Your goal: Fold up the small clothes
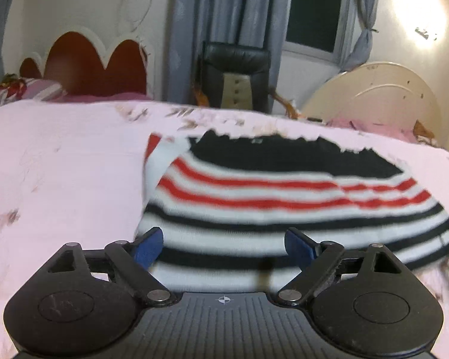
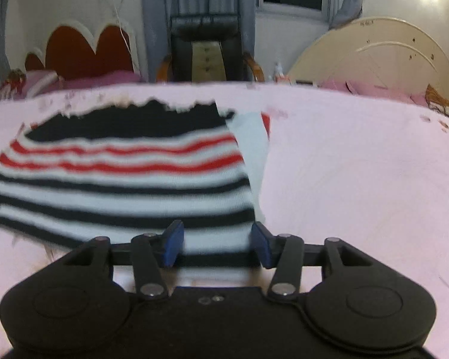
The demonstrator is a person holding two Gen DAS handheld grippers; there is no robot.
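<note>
Both claws are held wide and empty at the near hem of a striped knit top (image 1: 284,209), spread flat on a pink bedspread (image 1: 60,164). Left claw (image 1: 224,246) is set w/ blue pads either side of the hem's left-hand part; right claw (image 2: 217,243) is set over the hem's right-hand corner, beside a white strip, probably a tucked-in sleeve. Garment lies straight ahead of both, away from the person; black yoke at far end, black stripes nearest. Long axis is judged to run left-right, though fisheye bend leaves this unsure. Neither claw is clearly nearer. Both are held low, level, pointed fwd. Contact w/ fabric can't be told through blur. Next move is judged a two-corner pinch, hem carried toward far edge.
</note>
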